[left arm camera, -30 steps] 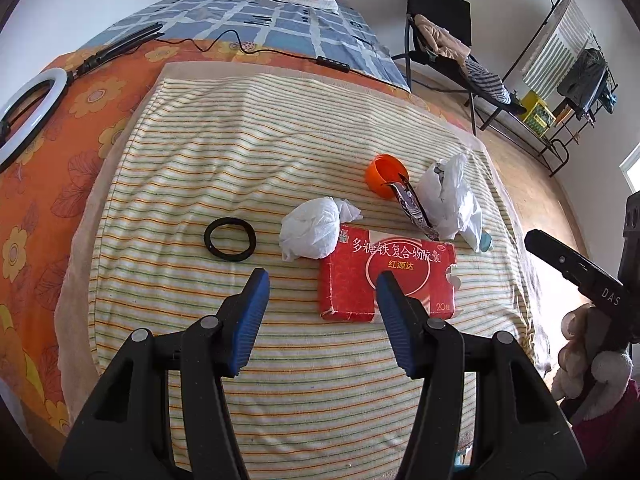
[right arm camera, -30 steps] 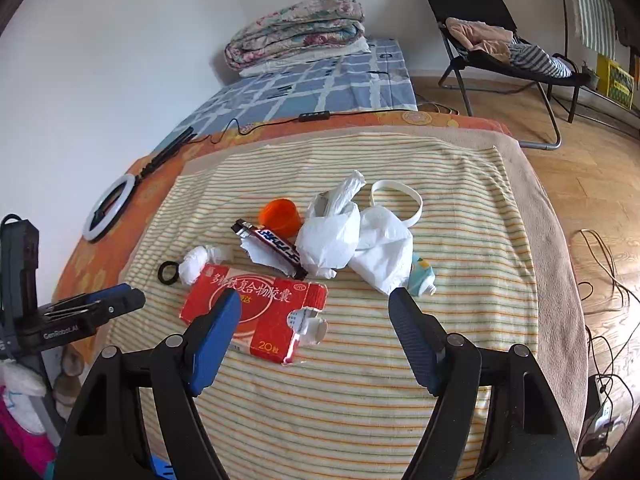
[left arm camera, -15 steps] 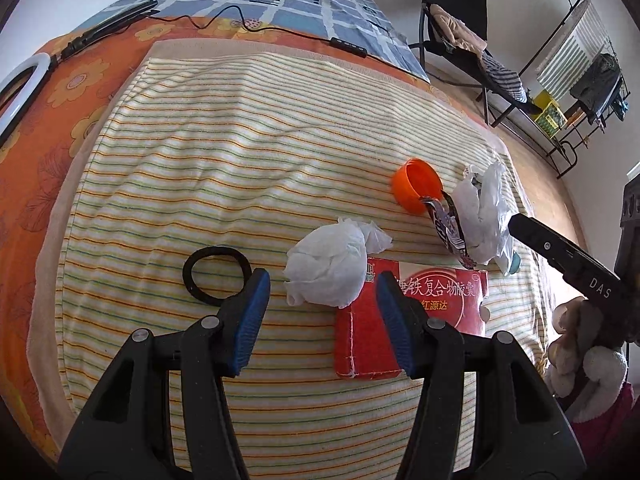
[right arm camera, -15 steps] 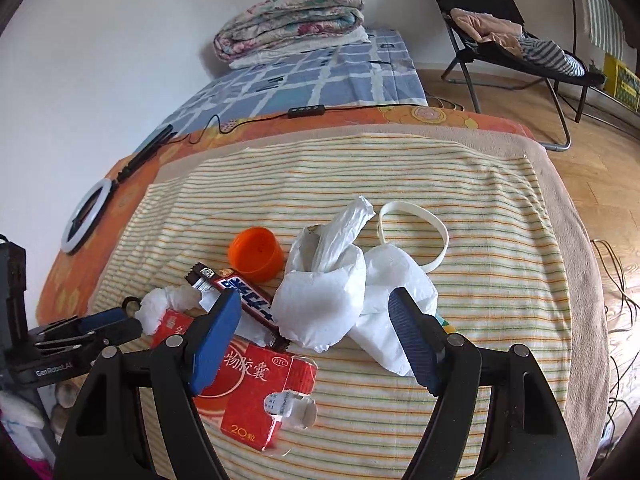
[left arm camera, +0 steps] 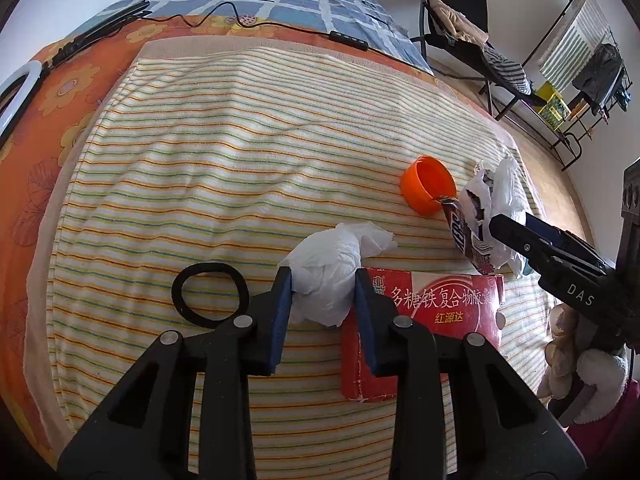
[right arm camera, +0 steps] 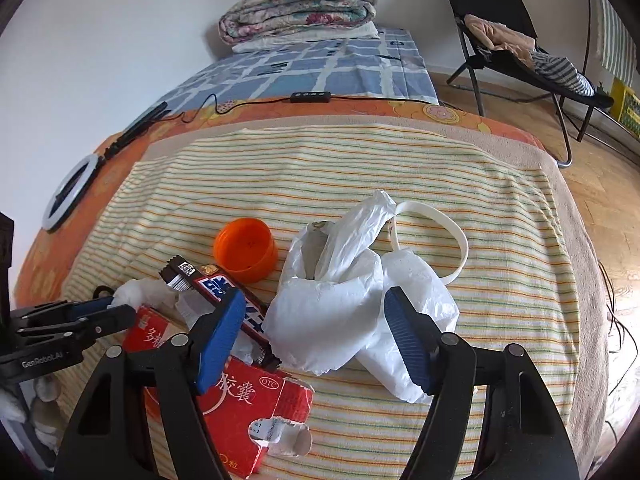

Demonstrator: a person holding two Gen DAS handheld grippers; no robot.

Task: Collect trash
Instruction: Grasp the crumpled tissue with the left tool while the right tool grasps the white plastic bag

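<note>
The left gripper [left arm camera: 322, 292] is closing its blue fingers [left arm camera: 280, 316] on the crumpled tissue [left arm camera: 328, 264]; both pads are pressing into the wad's flanks, so the jaws, which have just been narrowing, are now gripping it. The tissue is lying straight ahead of these fingers, near the bed's near edge on the striped towel [left arm camera: 224, 152], with its twisted tail pointing away toward the orange cap [left arm camera: 426, 184]. Its right flank is touching the red carton [left arm camera: 440, 300], and the black ring [left arm camera: 210, 294] is lying just beside it on the left.

The right gripper [right arm camera: 316, 332] is standing partly open with its jaws just drawing inward around the white plastic bag [right arm camera: 332, 320]; its fingers [right arm camera: 408, 340] are flanking the bag's bulge, the right one resting against the film, but no firm pinch is showing. The bag is lying directly ahead, its knotted neck running away from the fingers toward the bed's far edge, a white strap loop [right arm camera: 440, 232] trailing beside it. The left-hand finger is overlapping the candy wrapper [right arm camera: 224, 292], which lies diagonally across the carton.

Materials: the tissue is soft, matte and compressible; the bag is thin, glossy and crinkled, likely to slip or bunch; the carton is torn card; the cap is rigid plastic. Each gripper is nearest its own target, so a lift by each appears to be the coming move.
</note>
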